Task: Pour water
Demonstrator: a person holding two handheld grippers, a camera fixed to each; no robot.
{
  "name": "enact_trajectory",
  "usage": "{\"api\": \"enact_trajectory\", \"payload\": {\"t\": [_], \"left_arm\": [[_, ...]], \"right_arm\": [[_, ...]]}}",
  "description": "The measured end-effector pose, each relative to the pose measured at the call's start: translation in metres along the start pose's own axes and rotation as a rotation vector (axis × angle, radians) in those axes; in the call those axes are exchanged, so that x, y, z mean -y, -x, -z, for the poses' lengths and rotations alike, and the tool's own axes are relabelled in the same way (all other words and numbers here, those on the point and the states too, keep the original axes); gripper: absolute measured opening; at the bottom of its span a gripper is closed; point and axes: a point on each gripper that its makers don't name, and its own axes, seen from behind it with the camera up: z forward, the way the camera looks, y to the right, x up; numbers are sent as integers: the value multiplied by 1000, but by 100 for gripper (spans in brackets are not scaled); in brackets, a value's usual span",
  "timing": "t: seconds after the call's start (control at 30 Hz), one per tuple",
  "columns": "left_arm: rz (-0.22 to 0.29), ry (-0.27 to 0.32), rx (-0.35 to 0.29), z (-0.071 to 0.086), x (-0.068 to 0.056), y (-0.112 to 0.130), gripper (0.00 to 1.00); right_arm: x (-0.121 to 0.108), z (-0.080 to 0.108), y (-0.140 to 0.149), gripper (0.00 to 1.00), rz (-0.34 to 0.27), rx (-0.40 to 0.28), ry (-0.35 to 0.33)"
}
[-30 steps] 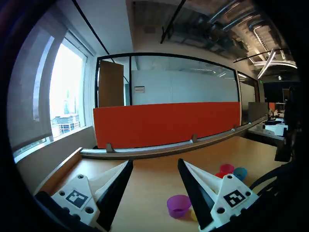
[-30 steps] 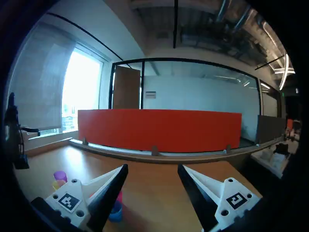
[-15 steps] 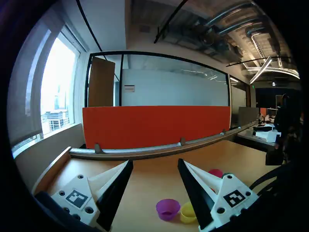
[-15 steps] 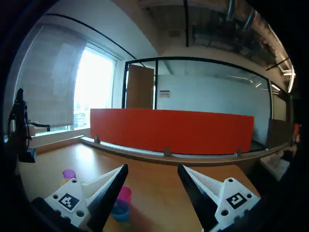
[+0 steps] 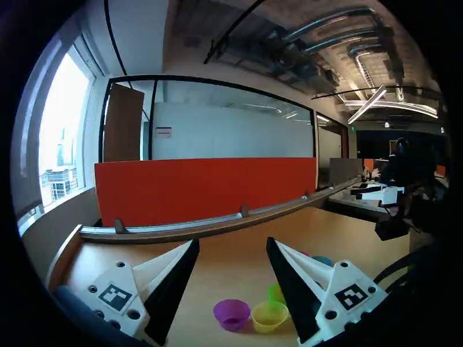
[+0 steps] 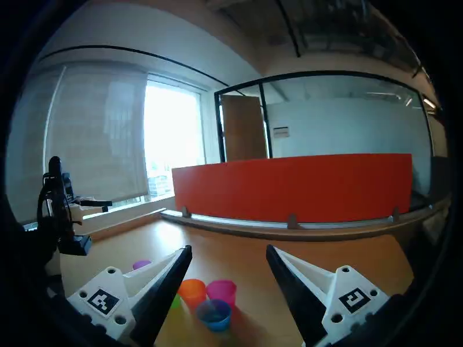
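Left gripper view, vs. half a second back: the scene has slid leftward across the frame. The orange partition (image 5: 202, 188) now sits further left, and more of the office on the right shows. The purple cup (image 5: 231, 314) has shifted left. The yellow cup (image 5: 269, 316) is now almost fully exposed. A green cup (image 5: 276, 292) has come into sight at the inner edge of the right-hand finger.

Right gripper view, same comparison: the scene has slid rightward, so the window takes more of the middle. An orange cup (image 6: 192, 291) has appeared. The magenta cup (image 6: 221, 291) and blue cup (image 6: 214, 315) have moved from the left-hand finger's edge into the gap between the fingers.

Left gripper (image 5: 231, 242): jaws spread wide, nothing held, above the wooden desk (image 5: 231, 267). The purple and yellow cups stand on the desk below the gap, low in the frame, just beside each other. The green cup is behind the yellow one. The blue cup (image 5: 322, 261) peeks over the right-hand finger, farther off.

Right gripper (image 6: 228, 248): jaws equally wide, nothing held. The orange and magenta cups stand side by side under the gap, with the blue cup in front of them, nearest the camera. The purple cup (image 6: 140, 264) is apart, beyond the left-hand finger.

Cannot tell whether any cup holds water.
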Motion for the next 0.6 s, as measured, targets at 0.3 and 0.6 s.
{"api": "enact_trajectory", "payload": {"t": [0.3, 0.6], "left_arm": [[-16, 103, 6, -1, -18, -1, 85], [-18, 176, 32, -3, -27, 5, 85]], "right_arm": [[12, -3, -3, 99, 55, 28, -60], [19, -5, 5, 99, 76, 67, -112]]}}
